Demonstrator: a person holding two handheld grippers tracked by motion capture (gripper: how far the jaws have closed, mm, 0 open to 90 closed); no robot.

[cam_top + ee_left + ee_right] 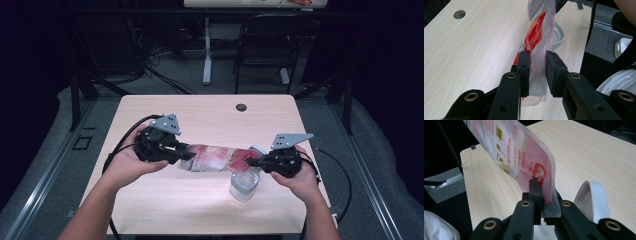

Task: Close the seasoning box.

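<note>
Grippers at work over a pale wooden table: a person holds a red-and-clear plastic pouch stretched level between two hand-held tools, just below the middle of the high view. The left gripper pinches one end, its pads pressed on the clear film, as the left gripper view shows. The right gripper is clamped tight on the opposite end, jaws nearly together on the sealed edge near the red print. Directly under that right end stands a clear jar, with its grey lid lying on the table beside it. Holding the pouch by both ends keeps the limp film taut and off the wood; parking one end over the jar suggests the contents are meant to go into it.
</note>
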